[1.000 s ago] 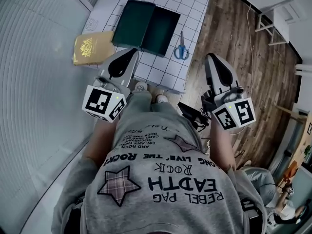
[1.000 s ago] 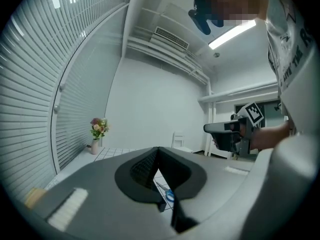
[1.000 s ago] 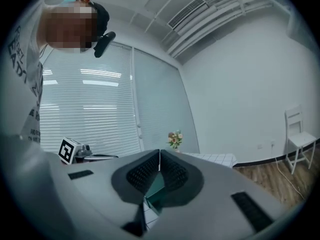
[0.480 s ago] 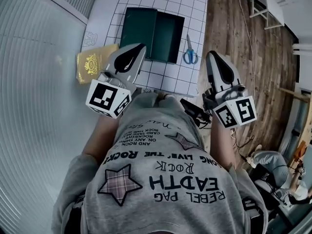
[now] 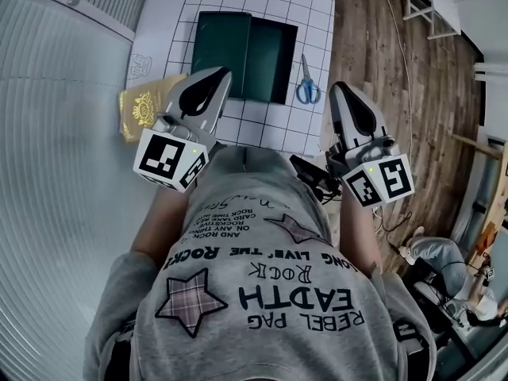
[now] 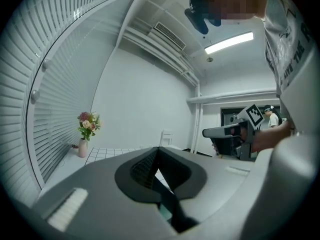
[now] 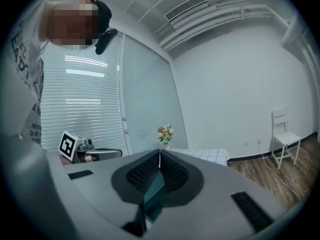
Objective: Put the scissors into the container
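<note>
Blue-handled scissors [image 5: 306, 84] lie on the white grid-cloth table [image 5: 270, 125], just right of an open dark green container [image 5: 246, 54]. Both grippers hover at the table's near edge with nothing in them. My left gripper [image 5: 221, 73] is shut, its tip near the container's front left corner. My right gripper [image 5: 336, 89] is shut too, its tip just right of and below the scissors, over the table's right edge. In the left gripper view the left gripper [image 6: 159, 149] shows jaws meeting. The right gripper [image 7: 160, 152] looks the same in its own view. Neither gripper view shows the scissors.
A gold box [image 5: 147, 106] lies at the table's left edge beside the left gripper. A vase of flowers [image 6: 85, 134] stands at the table's far end. Window blinds [image 5: 55, 173] run along the left, wooden floor [image 5: 389, 70] on the right, with a white chair [image 7: 282, 134] beyond.
Both grippers have drifted a little with the person's turn toward the table, so the table now lies squarer ahead. Both stay shut and empty. The scissors and container have not moved.
</note>
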Available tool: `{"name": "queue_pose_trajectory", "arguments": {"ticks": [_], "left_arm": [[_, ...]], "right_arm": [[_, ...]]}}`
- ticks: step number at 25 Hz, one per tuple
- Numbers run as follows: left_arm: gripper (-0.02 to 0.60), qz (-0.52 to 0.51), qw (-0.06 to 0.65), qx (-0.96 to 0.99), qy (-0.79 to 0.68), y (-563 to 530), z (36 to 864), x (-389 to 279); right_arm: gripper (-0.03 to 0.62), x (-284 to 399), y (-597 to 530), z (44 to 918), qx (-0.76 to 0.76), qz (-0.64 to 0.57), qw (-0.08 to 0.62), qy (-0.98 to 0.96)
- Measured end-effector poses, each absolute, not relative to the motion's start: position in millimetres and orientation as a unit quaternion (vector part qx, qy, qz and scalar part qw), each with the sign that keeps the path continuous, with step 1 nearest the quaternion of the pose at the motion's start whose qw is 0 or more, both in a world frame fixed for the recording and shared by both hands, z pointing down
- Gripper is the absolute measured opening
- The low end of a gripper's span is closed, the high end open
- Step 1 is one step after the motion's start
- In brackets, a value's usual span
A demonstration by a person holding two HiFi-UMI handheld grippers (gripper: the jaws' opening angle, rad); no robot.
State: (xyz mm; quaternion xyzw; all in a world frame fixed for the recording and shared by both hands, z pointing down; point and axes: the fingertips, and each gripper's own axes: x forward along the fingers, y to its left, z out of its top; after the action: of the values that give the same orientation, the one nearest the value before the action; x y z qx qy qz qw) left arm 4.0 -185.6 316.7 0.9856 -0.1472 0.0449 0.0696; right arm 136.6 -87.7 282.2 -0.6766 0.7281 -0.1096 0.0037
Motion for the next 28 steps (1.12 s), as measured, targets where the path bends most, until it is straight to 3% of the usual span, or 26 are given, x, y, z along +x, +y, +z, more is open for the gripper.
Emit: {"name": "queue_pose_trajectory", "arguments": {"ticks": [28], "left_arm": [[0.009, 0.063, 0.091, 0.972, -0.208, -182.0, 348.8, 10.4]], "right_arm": [[0.015, 179.6, -66.8, 335.1, -0.684, -0.173, -0.030, 0.708]]}}
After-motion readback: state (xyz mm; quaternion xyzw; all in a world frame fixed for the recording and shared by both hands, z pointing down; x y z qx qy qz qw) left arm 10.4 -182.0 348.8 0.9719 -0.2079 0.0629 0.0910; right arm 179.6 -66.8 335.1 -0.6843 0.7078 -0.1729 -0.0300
